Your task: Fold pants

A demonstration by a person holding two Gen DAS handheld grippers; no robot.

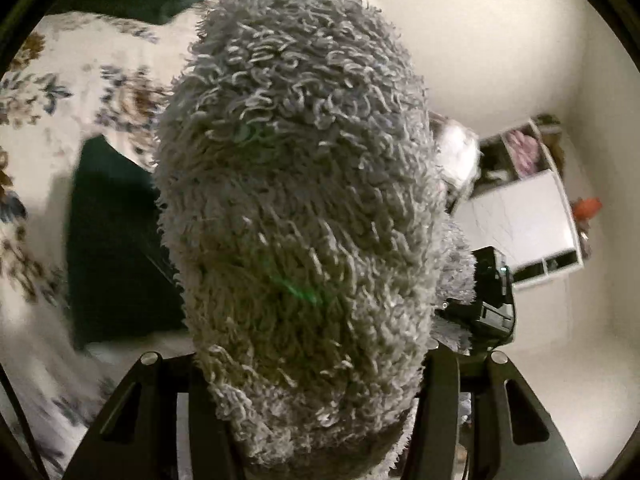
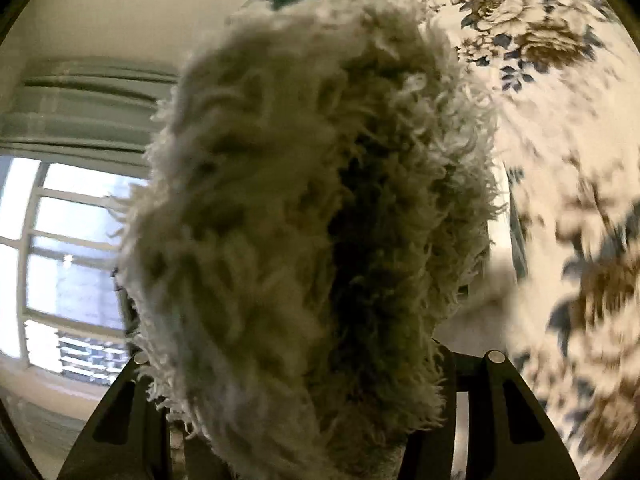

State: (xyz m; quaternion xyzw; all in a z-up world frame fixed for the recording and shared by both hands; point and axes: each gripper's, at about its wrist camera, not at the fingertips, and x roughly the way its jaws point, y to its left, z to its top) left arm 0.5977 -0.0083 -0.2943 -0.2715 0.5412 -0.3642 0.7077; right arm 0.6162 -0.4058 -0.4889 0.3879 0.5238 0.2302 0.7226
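gripping a thick wad of the shaggy grey pants (image 1: 296,200), the left tongs (image 1: 316,408) stand partly closed with the pile bulging up between both fingers and filling the middle of the left wrist view; the pads themselves are buried in the fleece, so the clamp is judged from the cloth bunched between them. at nine o'clock of that view lies a floral bedspread (image 1: 44,92) with a dark green garment (image 1: 112,240) on it. at three o'clock the right tongs' black body (image 1: 486,296) shows just beside the same fleece, with a white shelf unit (image 1: 532,220) farther off.

in the right wrist view the right tongs (image 2: 316,408) likewise hold a bunch of the pants (image 2: 304,216), blurred, jaws partly closed on it. a window (image 2: 68,248) sits at nine o'clock, the bedspread (image 2: 560,160) at two to four o'clock.

assessment: the fabric appears soft, bulky and limp, light for its volume, not fragile. long loops should give the pads friction, but the pile compresses, so a shallow pinch may slip. best purchase is judged to be a seam or waistband edge, taken deep, both holds level and well apart. which part of the garment each hold has cannot be told.
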